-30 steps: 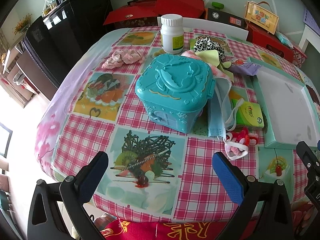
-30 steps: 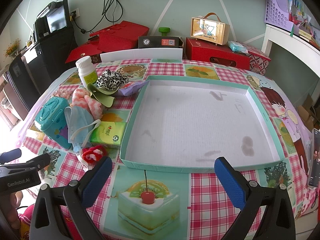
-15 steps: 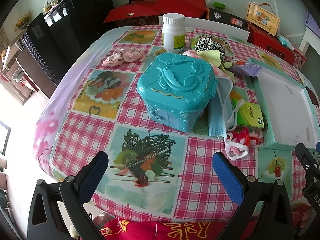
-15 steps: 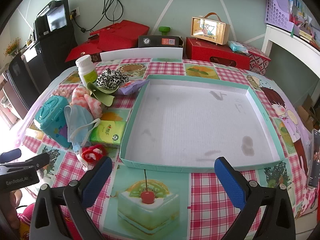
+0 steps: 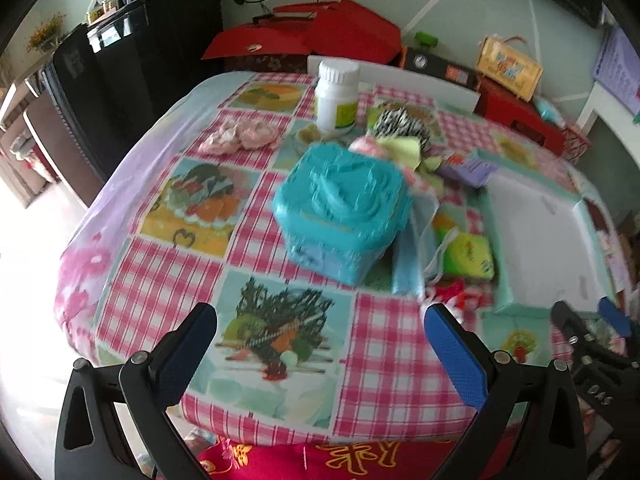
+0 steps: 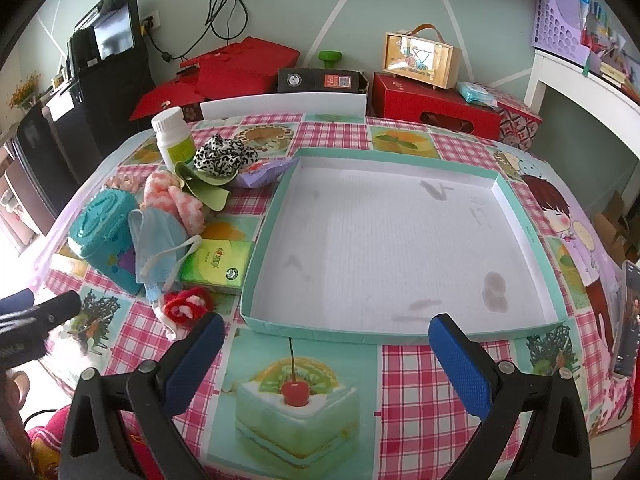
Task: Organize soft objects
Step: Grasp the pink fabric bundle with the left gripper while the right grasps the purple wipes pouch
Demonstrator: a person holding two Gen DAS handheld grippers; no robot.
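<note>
Nothing is sorted yet: the tray (image 6: 400,240) lies bare, soft items (image 6: 176,200) are heaped beside it, and both tools (image 5: 320,344) (image 6: 326,350) are held wide open, unloaded.

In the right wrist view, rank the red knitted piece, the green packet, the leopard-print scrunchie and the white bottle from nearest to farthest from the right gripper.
1. Red knitted piece, just ahead of the right gripper's left finger.
2. Green packet, beside the tray.
3. Leopard-print scrunchie, far left.
4. White bottle, slightly behind the scrunchie.
</note>
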